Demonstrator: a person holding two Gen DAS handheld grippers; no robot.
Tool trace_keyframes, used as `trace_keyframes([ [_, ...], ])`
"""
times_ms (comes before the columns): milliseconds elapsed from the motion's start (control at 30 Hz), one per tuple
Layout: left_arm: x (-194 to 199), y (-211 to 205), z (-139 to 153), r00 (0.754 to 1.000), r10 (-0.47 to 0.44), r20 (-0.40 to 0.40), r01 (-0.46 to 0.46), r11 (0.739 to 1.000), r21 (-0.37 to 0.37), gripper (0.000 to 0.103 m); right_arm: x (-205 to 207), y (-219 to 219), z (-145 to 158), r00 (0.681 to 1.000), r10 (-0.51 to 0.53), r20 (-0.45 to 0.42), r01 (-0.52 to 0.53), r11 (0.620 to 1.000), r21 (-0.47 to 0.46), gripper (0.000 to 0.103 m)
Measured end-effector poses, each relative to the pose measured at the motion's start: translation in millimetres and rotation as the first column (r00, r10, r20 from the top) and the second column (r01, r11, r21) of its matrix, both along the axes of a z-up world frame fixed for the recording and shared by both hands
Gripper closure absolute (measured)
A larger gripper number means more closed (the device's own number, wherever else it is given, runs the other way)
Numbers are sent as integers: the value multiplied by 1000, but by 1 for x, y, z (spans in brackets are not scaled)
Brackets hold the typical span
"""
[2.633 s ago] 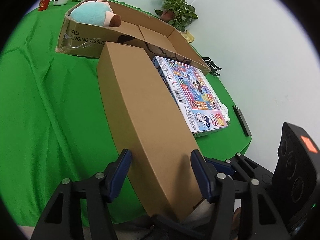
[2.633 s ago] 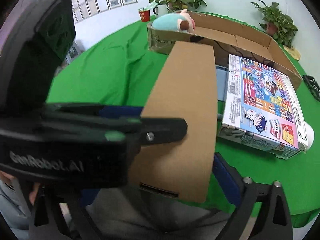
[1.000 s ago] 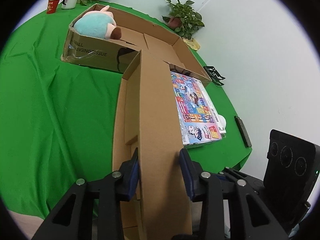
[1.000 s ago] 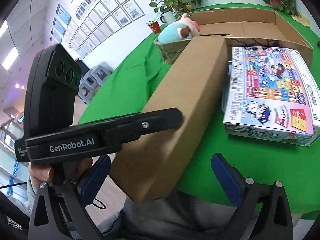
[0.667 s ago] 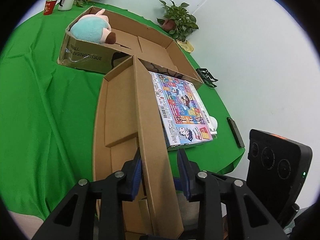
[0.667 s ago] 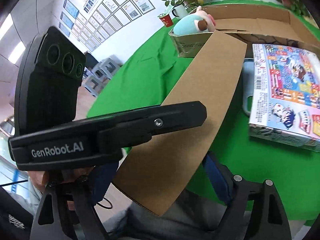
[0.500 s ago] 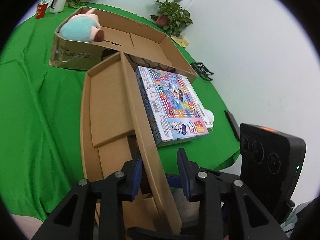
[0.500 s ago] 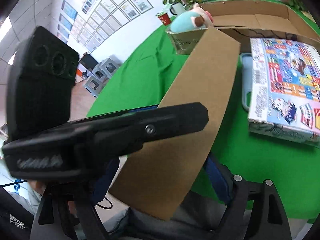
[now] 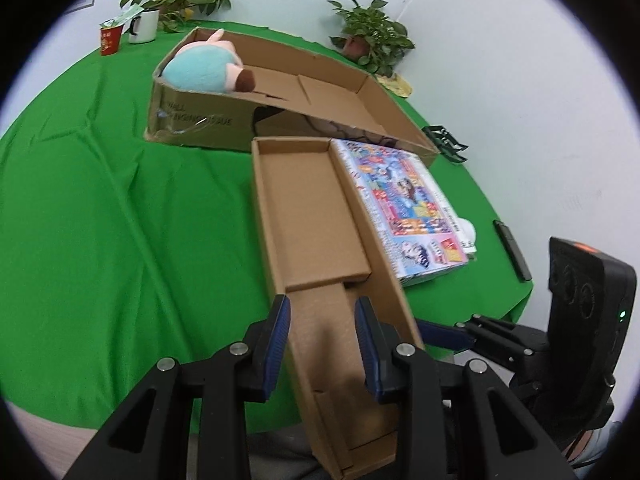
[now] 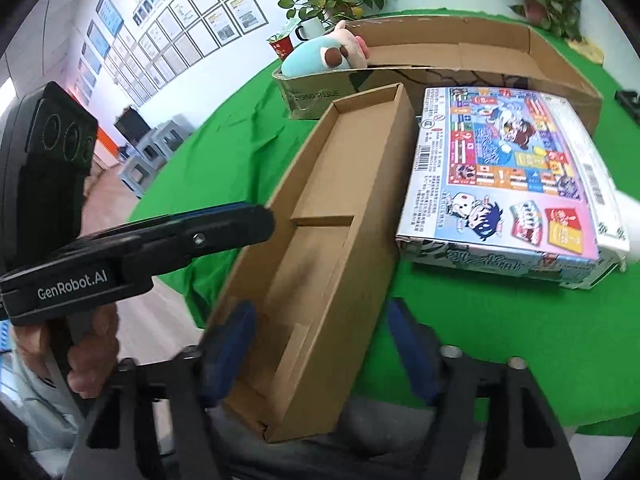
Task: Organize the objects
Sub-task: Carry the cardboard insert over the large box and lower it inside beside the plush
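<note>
Green-clothed table (image 9: 100, 240) carries everything. Big open cardboard box (image 9: 360, 92) at far side, plush toy (image 9: 204, 70) in its left end. Long narrow cardboard tray (image 9: 308, 216) lies open side up, running from big box to near table edge and overhanging it. Colourful game box (image 10: 508, 184) just right of tray. Left claw (image 9: 322, 338) grips tray's left side wall near the near end. Right claw (image 10: 320, 350) straddles tray's near end, jaws closing, pads not pressing on it.
</note>
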State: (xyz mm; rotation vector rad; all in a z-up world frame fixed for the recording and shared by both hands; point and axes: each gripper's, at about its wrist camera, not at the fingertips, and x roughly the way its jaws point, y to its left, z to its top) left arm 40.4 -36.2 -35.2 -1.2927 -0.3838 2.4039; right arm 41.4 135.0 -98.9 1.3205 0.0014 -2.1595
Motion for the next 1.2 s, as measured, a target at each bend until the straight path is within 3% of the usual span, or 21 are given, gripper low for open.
trace_keyframes([
  [167,4,1,-12,1000,5,31,-4,1000,-22,71,-1,-8,-6,1000,1,-4,-1,999,52,65],
  [333,10,5,-23,997,-13,74,16,999,-41,71,3,-9,-10,1000,-8,-7,9,997,74,69],
  [467,12,6,-27,997,11,82,-4,996,-92,82,4,-14,-15,1000,-21,-9,21,995,101,75],
  [633,15,4,-26,997,37,74,-28,993,-117,84,8,-21,-13,999,-22,-34,26,993,117,76],
  [1200,12,19,50,990,46,-132,-66,986,-155,86,12,-5,60,973,-70,-220,83,995,51,77],
])
